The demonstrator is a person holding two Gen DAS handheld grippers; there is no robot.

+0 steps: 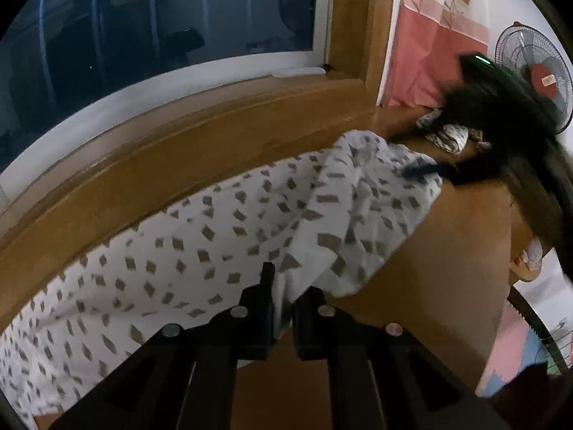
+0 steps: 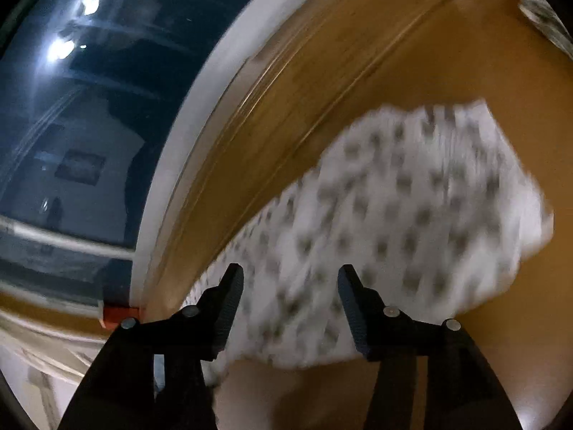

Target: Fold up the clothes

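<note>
Wooden table (image 1: 447, 268), set against a dark window (image 1: 161, 18). White garment with grey-brown diamond print (image 1: 215, 251), lying along the table's far edge below the wooden sill, its right end folded over itself. Standing fan (image 1: 533, 75), behind the table's right end. Left gripper (image 1: 283, 294), clenched on the garment's near edge. Right gripper (image 2: 290, 286), released, jaws wide apart above the garment, no cloth between them.

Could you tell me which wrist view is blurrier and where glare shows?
Right wrist view: the white garment with grey diamond print is smeared by motion blur, and lamp reflections glare on the dark window pane. Left wrist view: the garment is fairly sharp; only the black right gripper is blurred.
</note>
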